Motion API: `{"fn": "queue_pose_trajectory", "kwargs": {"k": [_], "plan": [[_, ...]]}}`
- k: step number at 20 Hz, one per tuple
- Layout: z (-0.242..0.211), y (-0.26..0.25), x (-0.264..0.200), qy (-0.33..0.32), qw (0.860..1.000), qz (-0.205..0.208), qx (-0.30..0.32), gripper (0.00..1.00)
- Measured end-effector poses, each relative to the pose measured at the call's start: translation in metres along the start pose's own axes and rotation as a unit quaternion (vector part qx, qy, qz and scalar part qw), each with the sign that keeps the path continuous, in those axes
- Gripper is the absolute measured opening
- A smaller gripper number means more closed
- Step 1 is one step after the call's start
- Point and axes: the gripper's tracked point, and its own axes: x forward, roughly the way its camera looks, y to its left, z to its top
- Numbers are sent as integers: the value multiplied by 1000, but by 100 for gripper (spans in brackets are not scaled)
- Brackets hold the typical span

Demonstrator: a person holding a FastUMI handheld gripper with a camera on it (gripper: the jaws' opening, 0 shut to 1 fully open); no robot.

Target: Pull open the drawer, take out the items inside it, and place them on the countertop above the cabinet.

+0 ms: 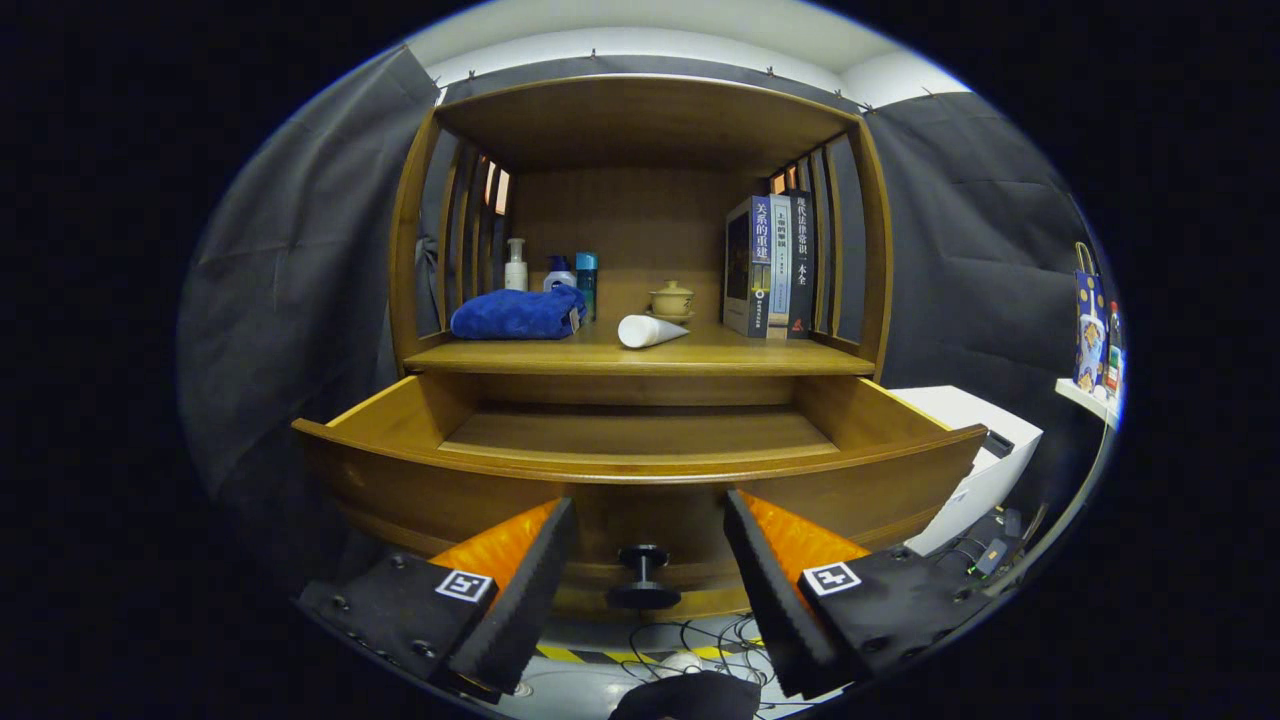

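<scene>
The wooden drawer (640, 470) stands pulled out toward me, and its floor shows bare wood. Its dark round knob (643, 577) sits low on the drawer front, between my two fingers but not touched by them. My gripper (648, 520) is open, with nothing between its fingers. On the countertop (700, 355) above the drawer lie a folded blue towel (518, 313) at the left and a white tube (650, 330) on its side near the middle.
Behind the towel stand three bottles (550, 270). A small lidded tea cup (671, 299) and upright books (770, 265) occupy the right of the countertop. A white box (985, 440) sits right of the cabinet. Cables (690, 640) trail on the floor below.
</scene>
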Motion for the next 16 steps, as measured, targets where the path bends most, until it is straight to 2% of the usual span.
{"fn": "queue_pose_trajectory", "kwargs": {"k": [5,16], "plan": [[-6,5,8,13,1000,9,19,99],[11,5,48,12,1000,9,15,99]]}}
